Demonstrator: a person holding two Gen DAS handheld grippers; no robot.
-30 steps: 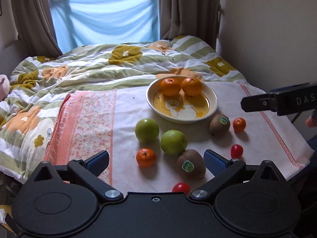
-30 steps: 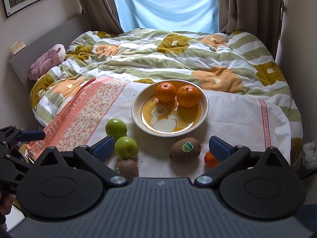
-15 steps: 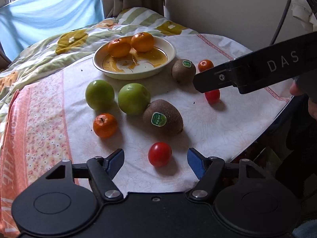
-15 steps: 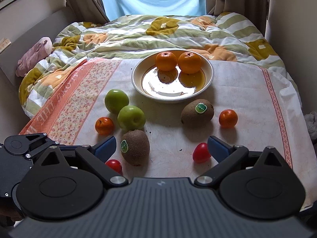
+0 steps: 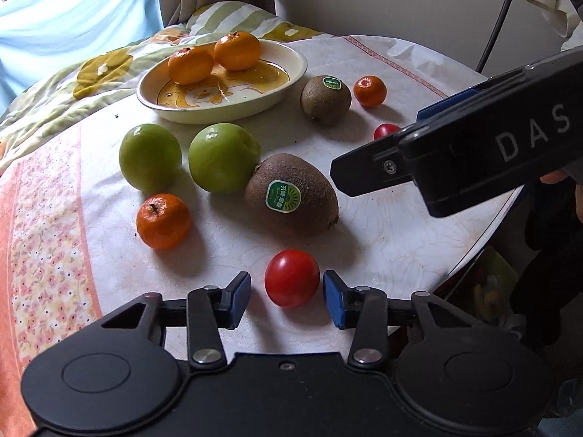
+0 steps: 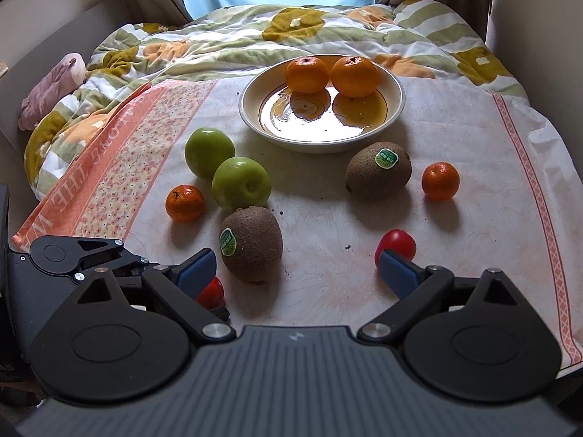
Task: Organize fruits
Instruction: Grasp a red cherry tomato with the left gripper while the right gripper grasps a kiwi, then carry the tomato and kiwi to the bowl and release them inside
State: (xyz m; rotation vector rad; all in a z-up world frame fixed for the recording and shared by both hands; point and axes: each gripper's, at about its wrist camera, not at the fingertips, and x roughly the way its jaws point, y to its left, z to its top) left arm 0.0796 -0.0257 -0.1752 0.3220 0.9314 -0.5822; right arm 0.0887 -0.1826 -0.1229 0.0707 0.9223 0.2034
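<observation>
Bedroom table with pale cloth (image 5: 382, 225). Low centre of left view: tomato (image 5: 291, 283) between closing jaws of left gripper (image 5: 287, 296), pads not yet touching. Right gripper (image 6: 295, 267) spread wide, empty, near kiwi (image 6: 251, 244). Could roll off the near edge if pinched off-centre; could bruise if squeezed hard.

- Red tomato (image 5: 291, 283) sits between the left claw's (image 5: 287, 296) closing jaws, not yet pinched.
- Two oranges in the bowl (image 5: 291, 73), far ahead.
</observation>
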